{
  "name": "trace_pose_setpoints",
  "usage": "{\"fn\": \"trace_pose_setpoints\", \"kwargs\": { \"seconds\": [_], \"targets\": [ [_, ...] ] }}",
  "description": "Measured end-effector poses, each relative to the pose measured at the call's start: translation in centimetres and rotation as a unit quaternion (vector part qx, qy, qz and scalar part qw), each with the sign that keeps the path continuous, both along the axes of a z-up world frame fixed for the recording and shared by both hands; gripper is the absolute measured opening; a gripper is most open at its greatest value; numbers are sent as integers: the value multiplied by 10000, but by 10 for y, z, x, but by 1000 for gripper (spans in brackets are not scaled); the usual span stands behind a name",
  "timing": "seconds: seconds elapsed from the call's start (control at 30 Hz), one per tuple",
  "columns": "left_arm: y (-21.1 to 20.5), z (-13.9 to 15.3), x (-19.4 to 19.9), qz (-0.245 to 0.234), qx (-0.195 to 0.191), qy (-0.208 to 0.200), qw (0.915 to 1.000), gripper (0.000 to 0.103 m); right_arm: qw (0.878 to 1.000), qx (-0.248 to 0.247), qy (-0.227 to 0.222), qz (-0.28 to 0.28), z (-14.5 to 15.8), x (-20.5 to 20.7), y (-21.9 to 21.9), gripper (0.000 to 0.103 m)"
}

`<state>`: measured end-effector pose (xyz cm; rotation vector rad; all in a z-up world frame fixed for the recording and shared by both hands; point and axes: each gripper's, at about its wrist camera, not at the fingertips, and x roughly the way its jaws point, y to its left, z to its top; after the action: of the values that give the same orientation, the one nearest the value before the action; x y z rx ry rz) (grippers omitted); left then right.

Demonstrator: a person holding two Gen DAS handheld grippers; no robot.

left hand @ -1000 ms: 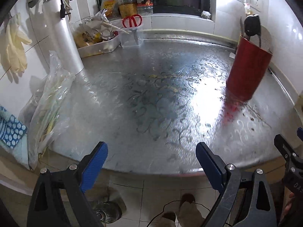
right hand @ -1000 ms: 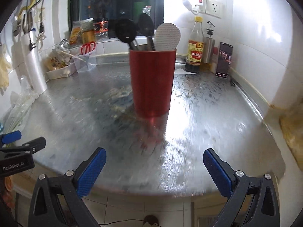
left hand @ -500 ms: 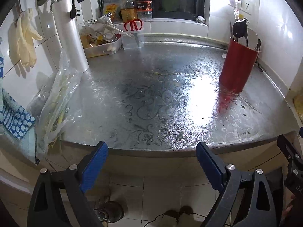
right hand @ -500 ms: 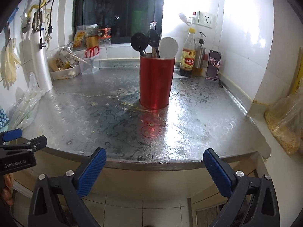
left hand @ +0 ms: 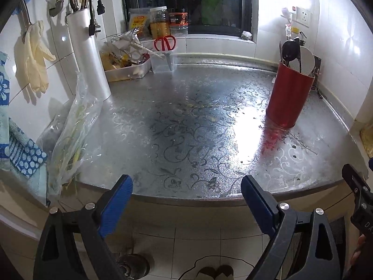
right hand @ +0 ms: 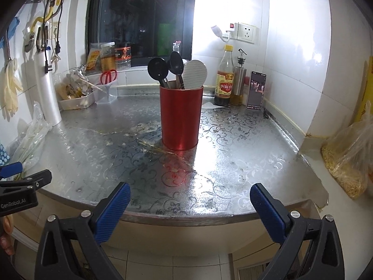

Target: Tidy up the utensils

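The red holder (right hand: 180,116) stands upright on the table (right hand: 233,154), toward the back right part of it, and it is well apart from both tools. Inside it I see three utensils standing with the heads up: a black ladle (right hand: 158,68), a black spoon (right hand: 176,61) and a white paddle (right hand: 194,74). In the left wrist view the same holder (left hand: 289,95) is at the right side, near the wall.

The left tool (left hand: 186,200) is wide open and holds nothing. The right tool (right hand: 190,203) is also wide open and empty. Both hang in front of the table edge, above the floor tiles, not over the table surface.

No loose utensil lies on the open part of the table. The red scissors (right hand: 108,75) stand in a clear box at the back left, beside a white tray (right hand: 77,101) full of packets. I judge that the task is finished or almost finished, because all utensils I can find are already in the holder. I cannot tell if the scissors belong to the task; if yes, this is the only thing left.
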<state>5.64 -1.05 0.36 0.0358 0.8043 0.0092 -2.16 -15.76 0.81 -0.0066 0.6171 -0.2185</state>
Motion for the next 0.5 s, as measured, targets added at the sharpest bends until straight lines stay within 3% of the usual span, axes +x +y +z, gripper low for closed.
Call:
{"fn": "trace_pose_setpoints", "kwargs": {
  "seconds": [0.5],
  "targets": [
    [-21, 3, 3, 20, 65, -19, 10000, 94, 9999, 20, -45, 97, -2, 4, -18, 103]
  ]
}}
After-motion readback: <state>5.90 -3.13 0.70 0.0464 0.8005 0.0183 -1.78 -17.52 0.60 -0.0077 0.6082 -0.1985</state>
